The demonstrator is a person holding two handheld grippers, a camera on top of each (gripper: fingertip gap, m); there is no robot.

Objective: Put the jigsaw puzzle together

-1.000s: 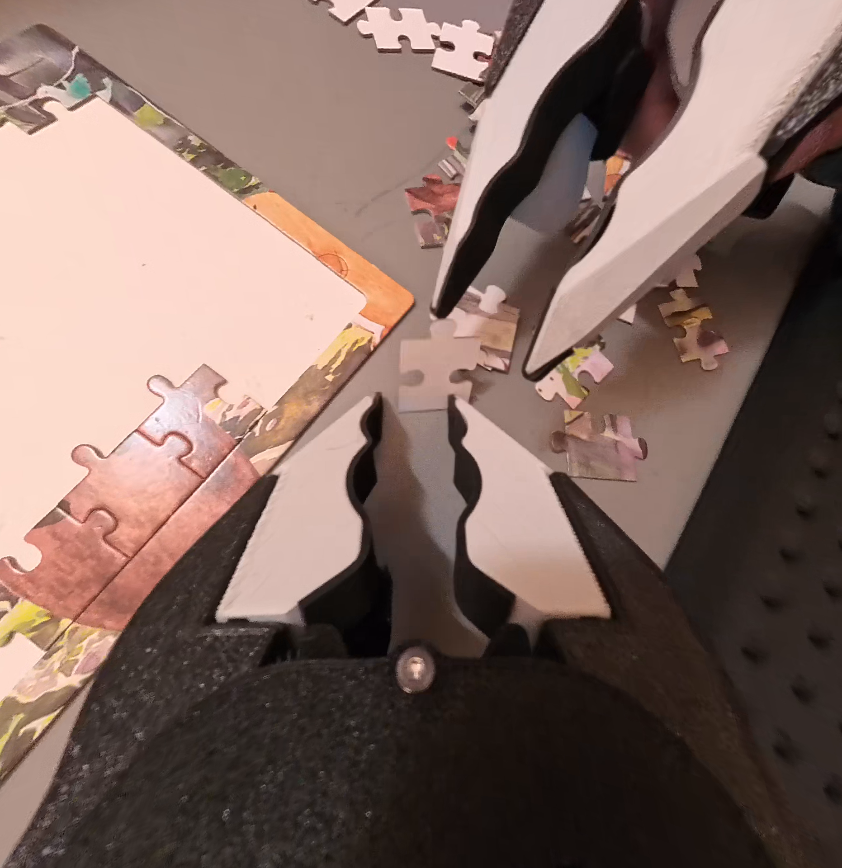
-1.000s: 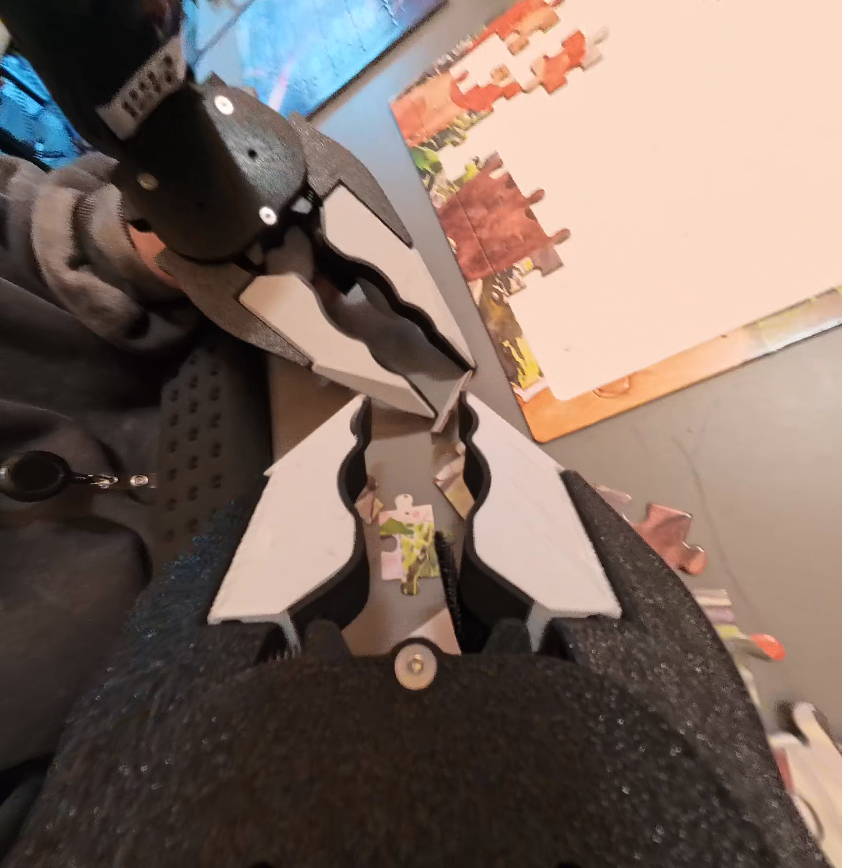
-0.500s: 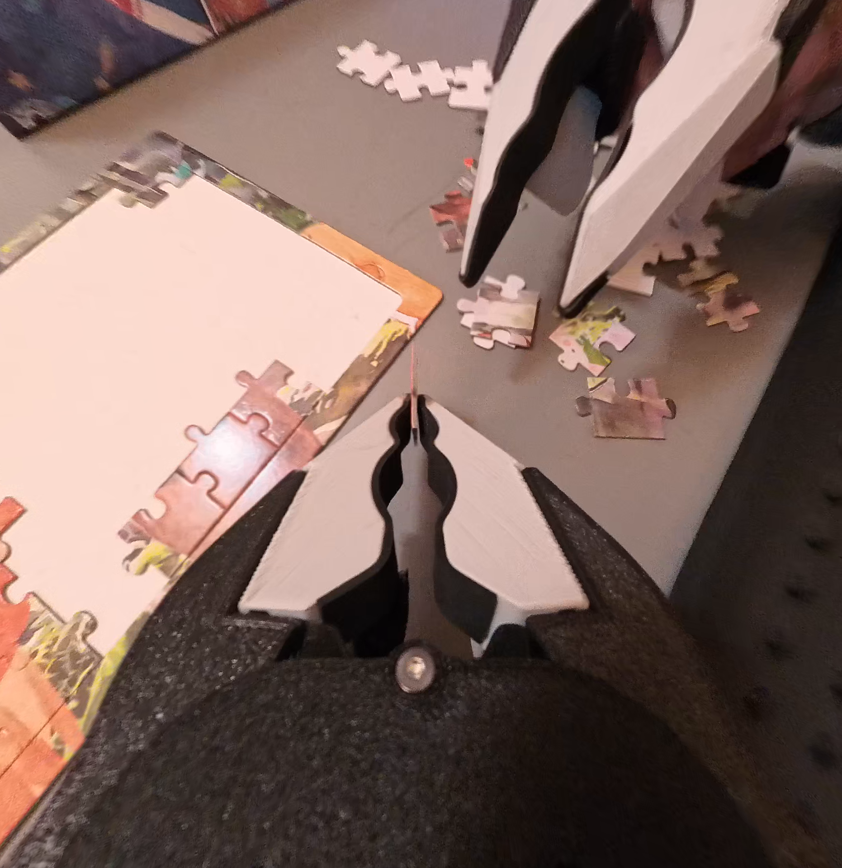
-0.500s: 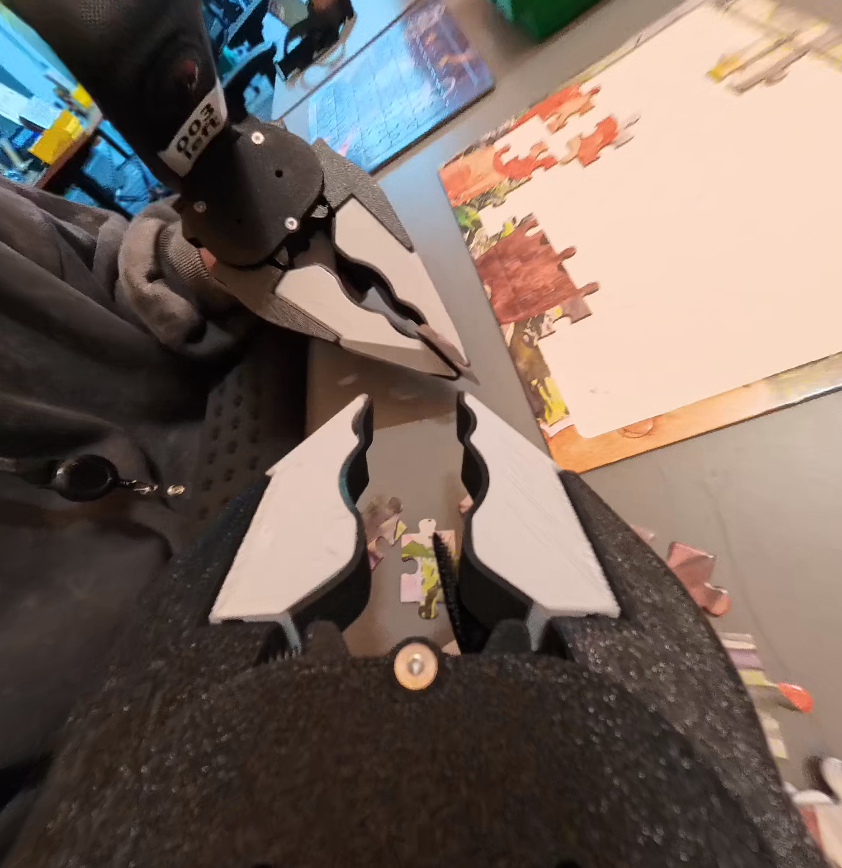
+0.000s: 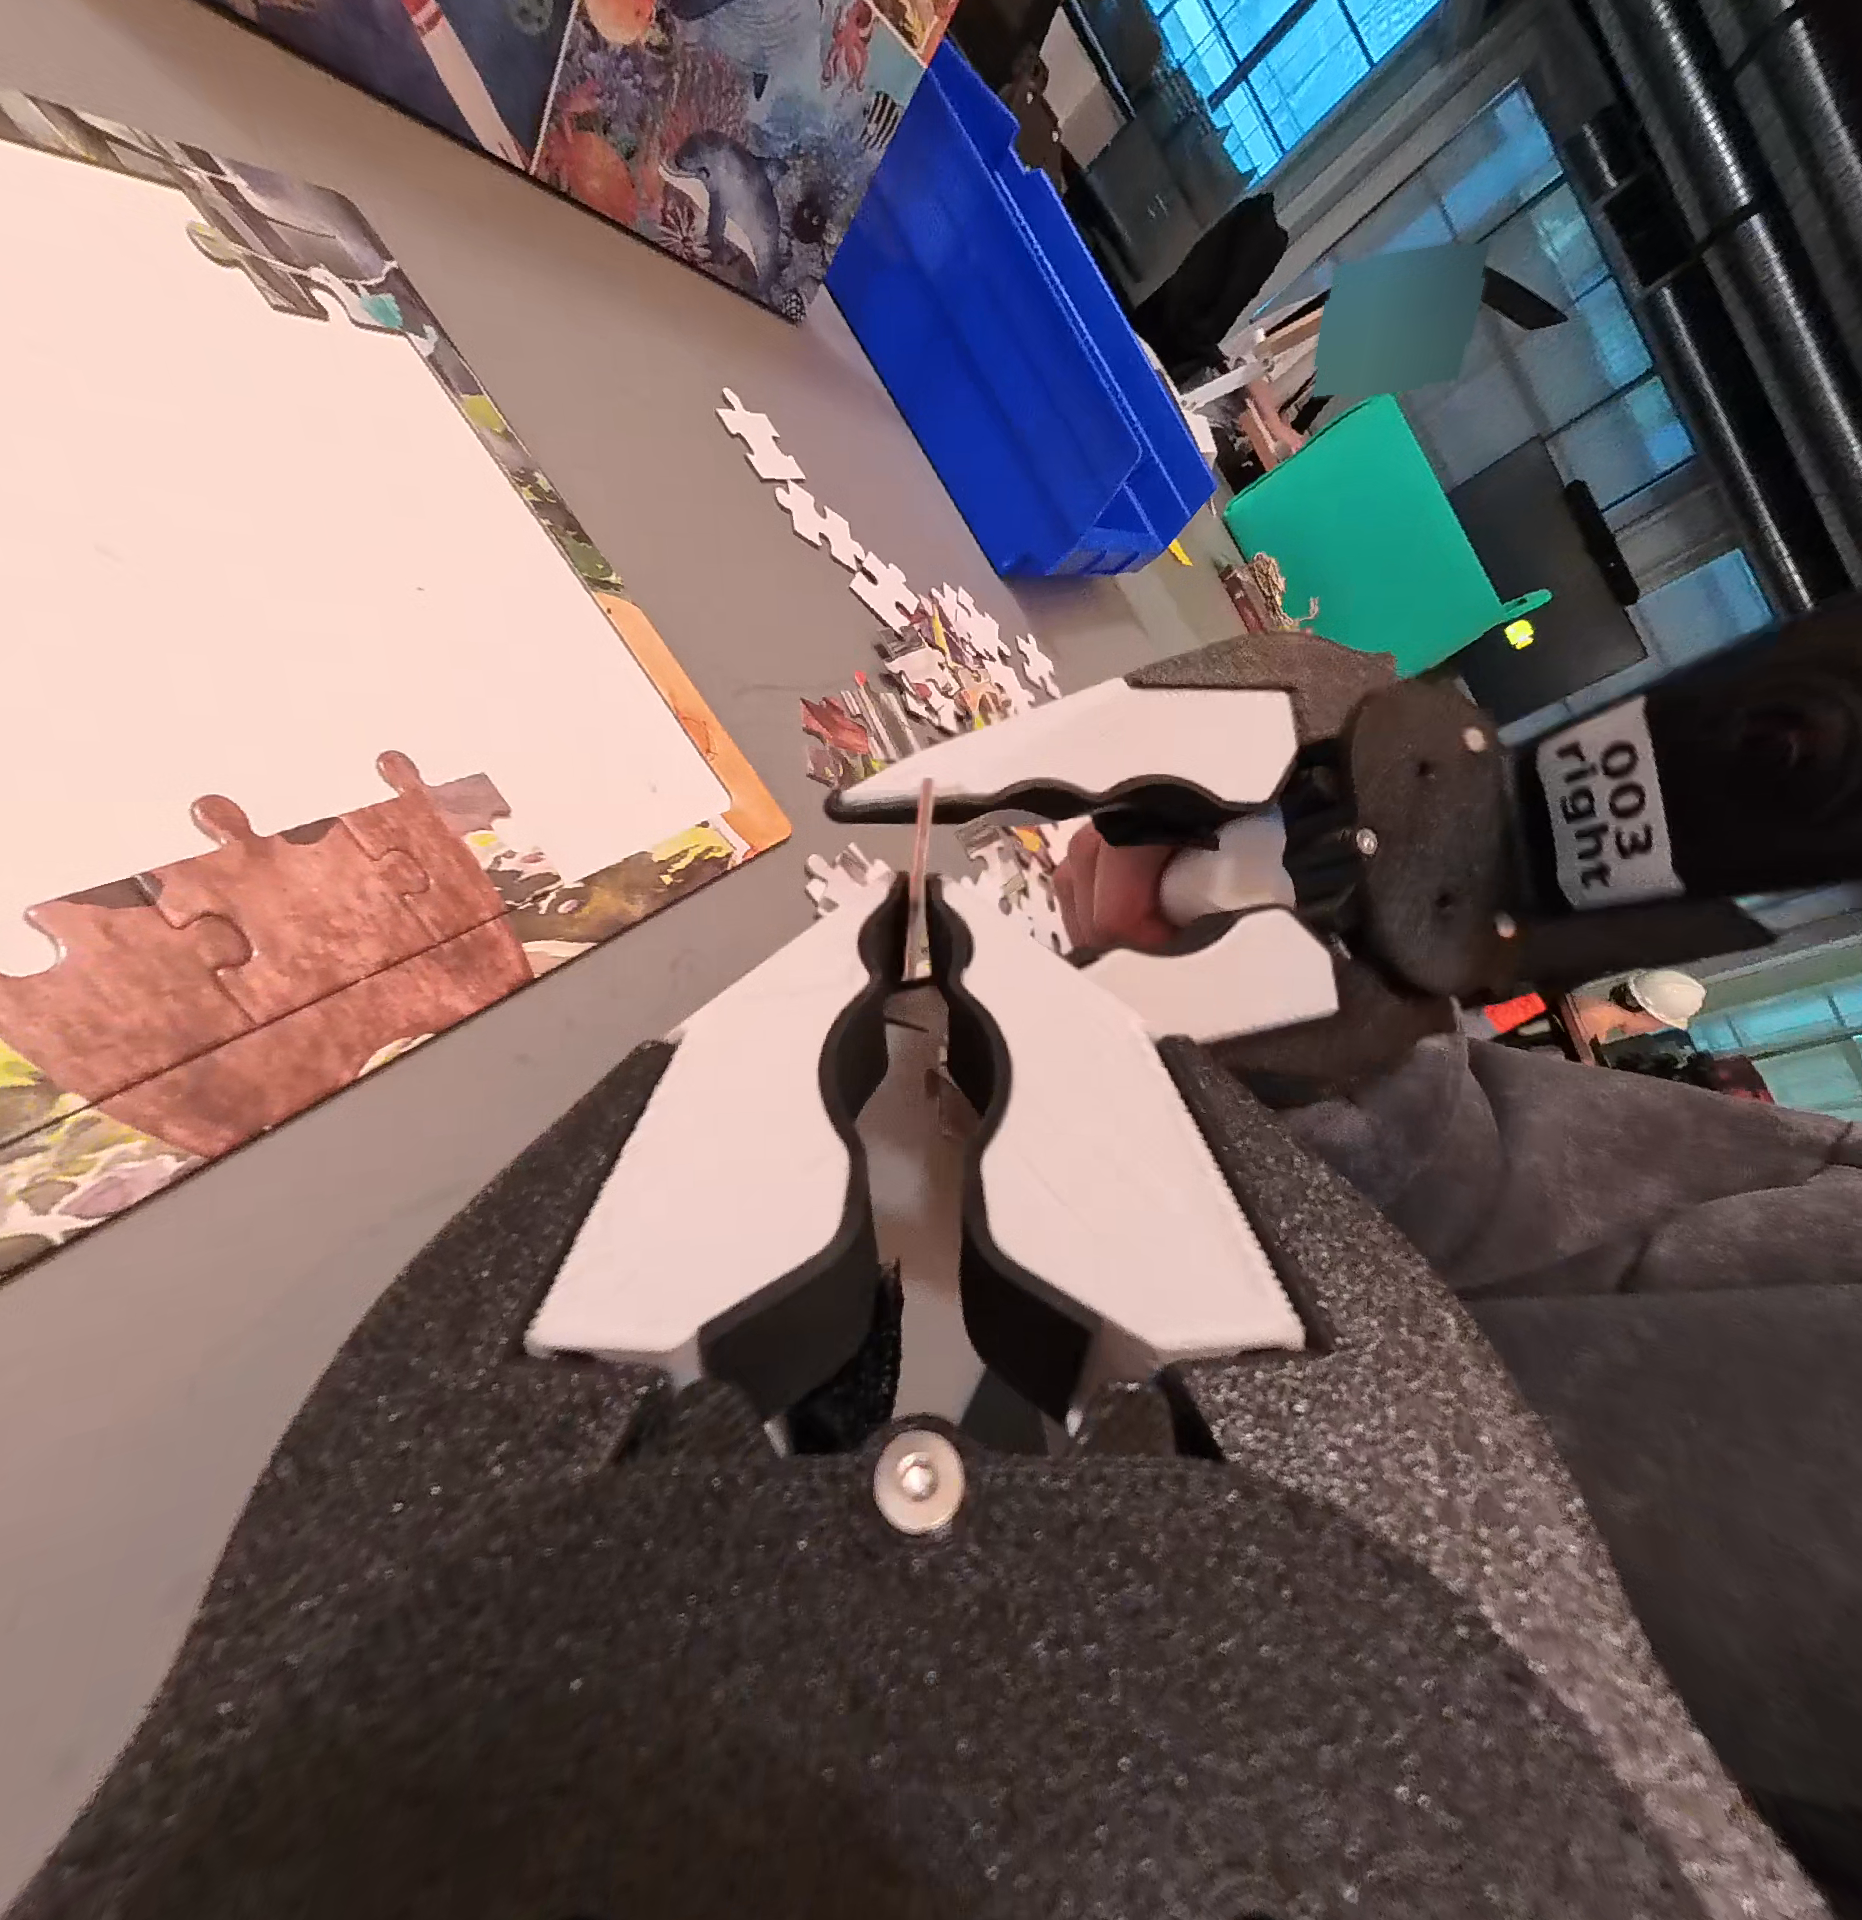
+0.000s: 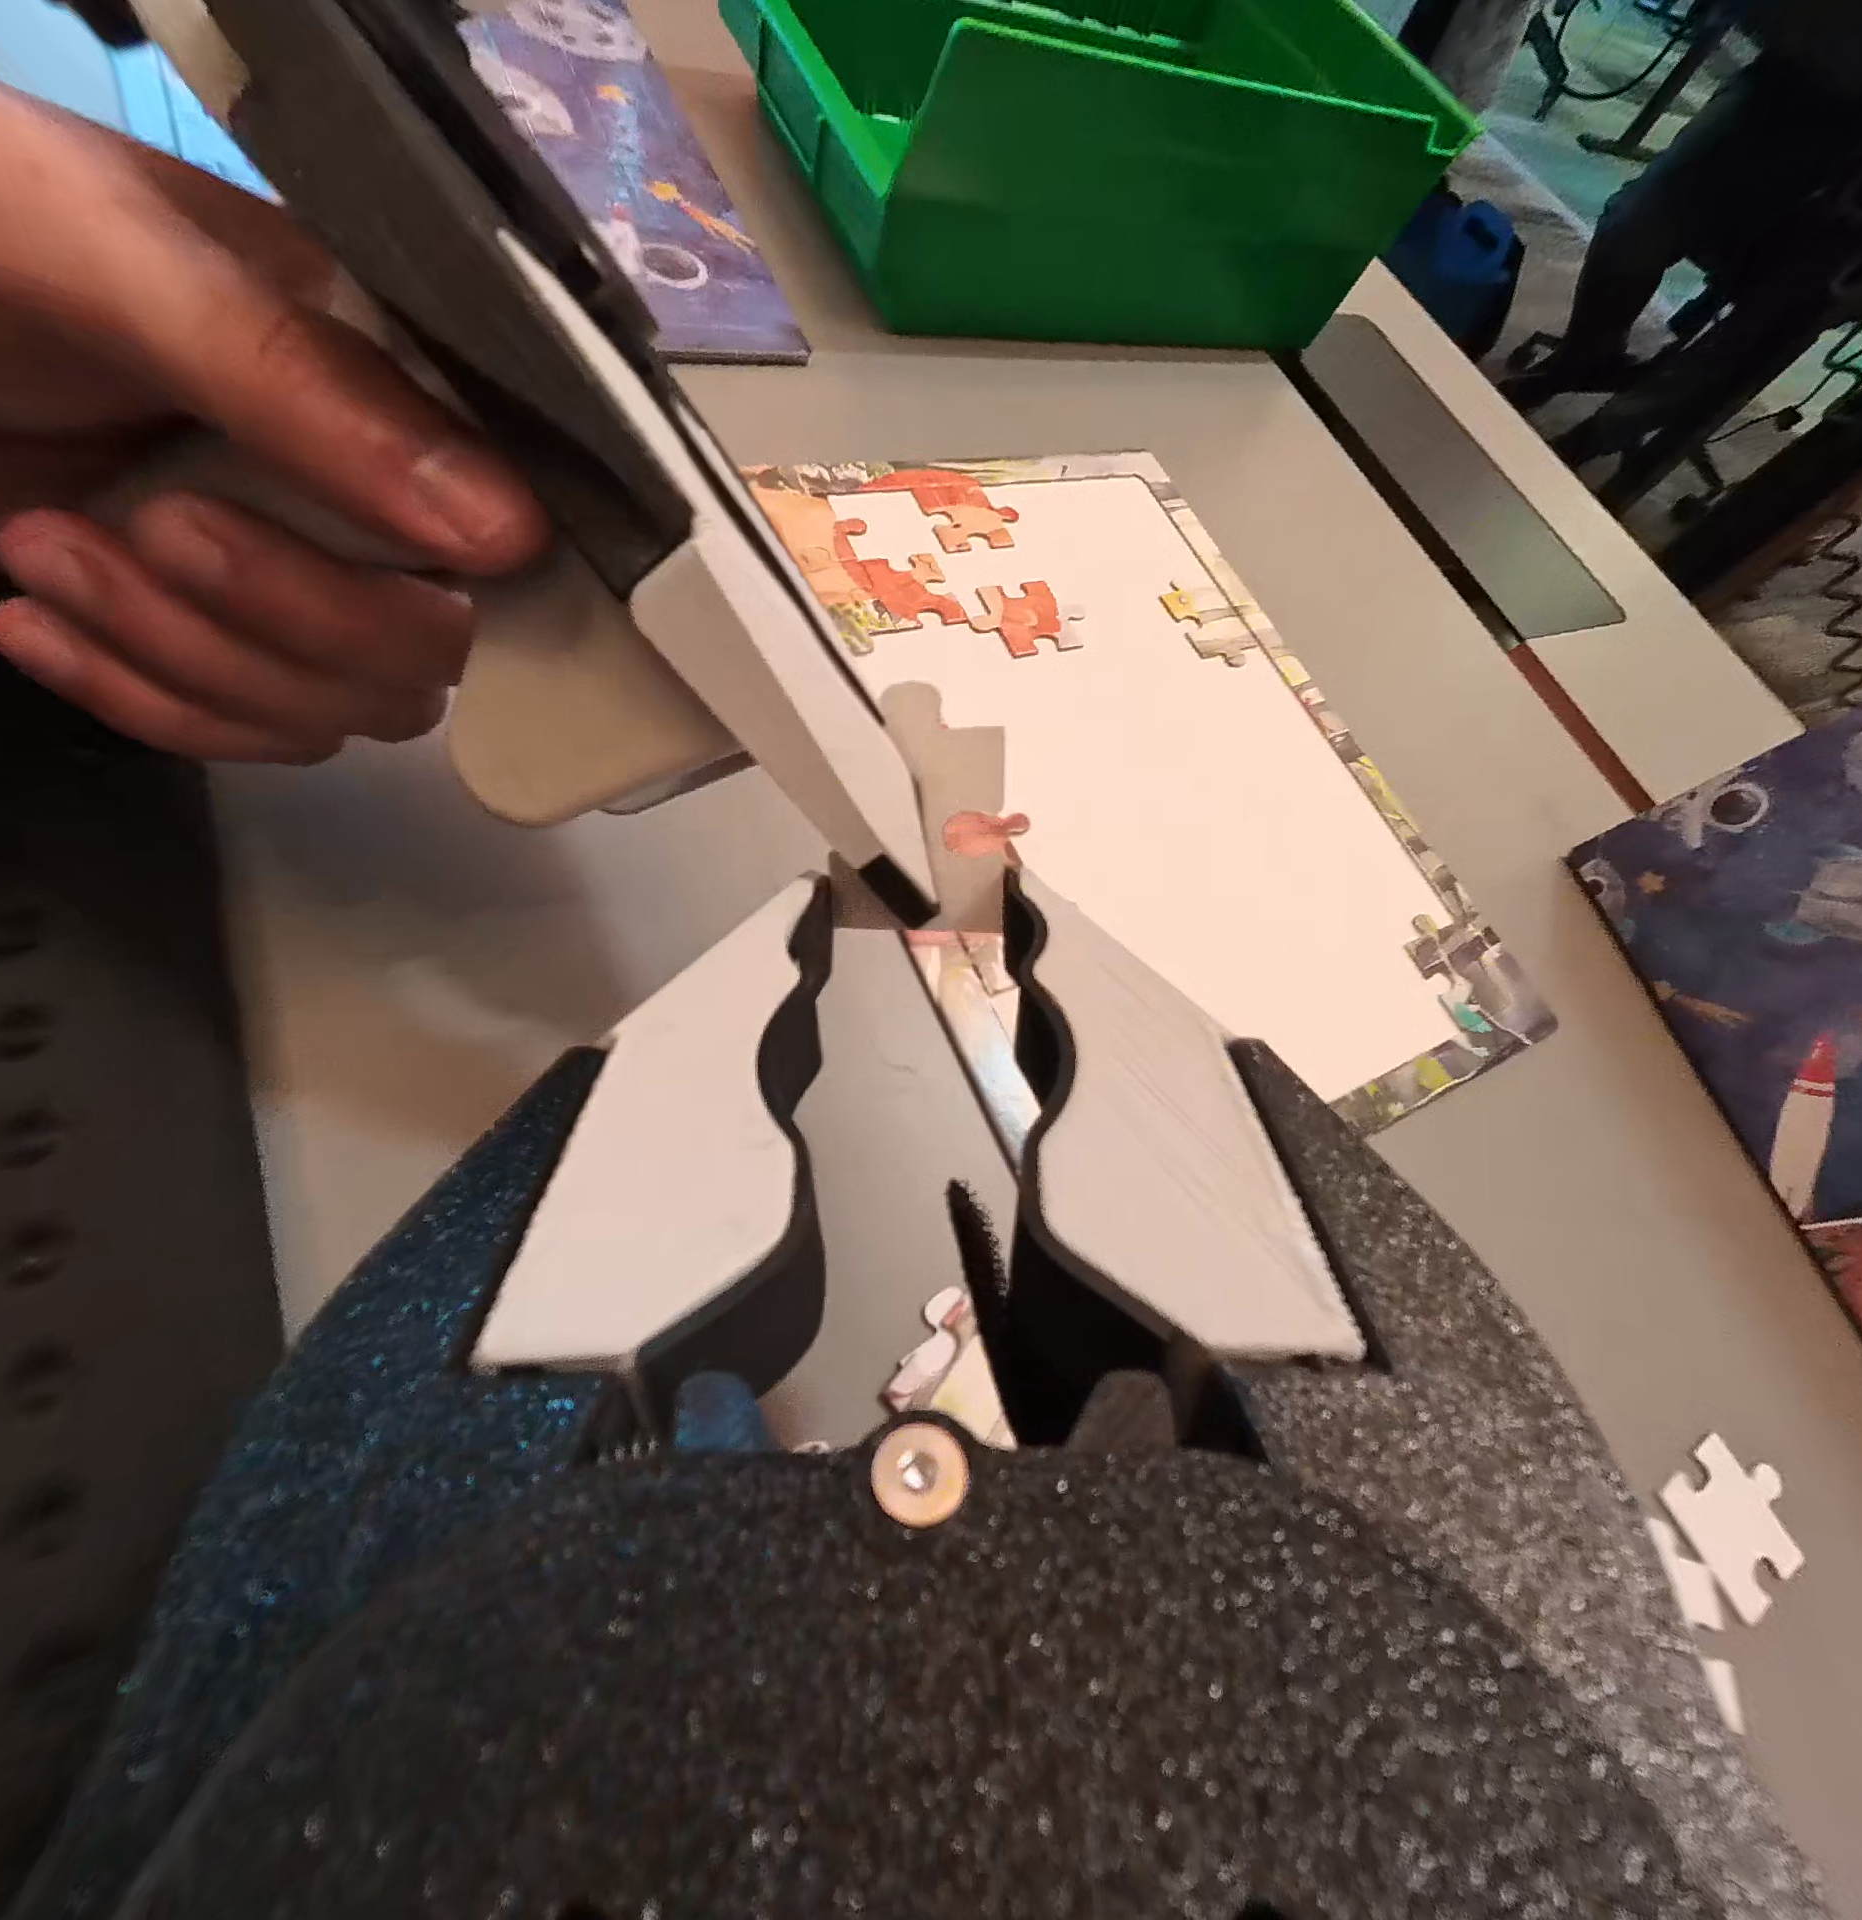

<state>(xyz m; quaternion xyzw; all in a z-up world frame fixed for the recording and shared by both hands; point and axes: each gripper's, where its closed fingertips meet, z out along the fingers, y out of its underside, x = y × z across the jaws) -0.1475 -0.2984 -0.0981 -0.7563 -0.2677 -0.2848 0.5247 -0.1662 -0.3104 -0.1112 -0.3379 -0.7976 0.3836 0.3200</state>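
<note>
My left gripper [image 5: 914,902] is shut on a thin puzzle piece [image 5: 919,862], seen edge-on and held up off the table. In the right wrist view the left gripper [image 6: 885,862] comes in from the upper left, and the piece [image 6: 963,790] shows its plain grey back. My right gripper [image 6: 919,896] is open, with the piece's lower edge between its fingertips [image 6: 1041,925]; I see no squeeze on it. The puzzle board [image 5: 719,774] lies at the left with brown pieces [image 5: 283,914] fitted in. It also shows in the right wrist view [image 6: 1166,790] with red pieces [image 6: 937,592].
Loose pieces [image 5: 937,665] lie in a heap beyond the grippers, and white face-down ones [image 6: 1727,1517] at the lower right. A blue bin [image 5: 1010,364], a green bin [image 6: 1093,177] and other picture puzzles [image 6: 1758,966] ring the board. A hand [image 6: 231,520] holds the left gripper. Only a small space, under 4 cm, lies between the two pairs of fingers.
My left gripper closed on a face-down piece on the table and lifted it. Both grippers rose and turned to face each other; the right one's jaws narrowed slightly around the piece.
</note>
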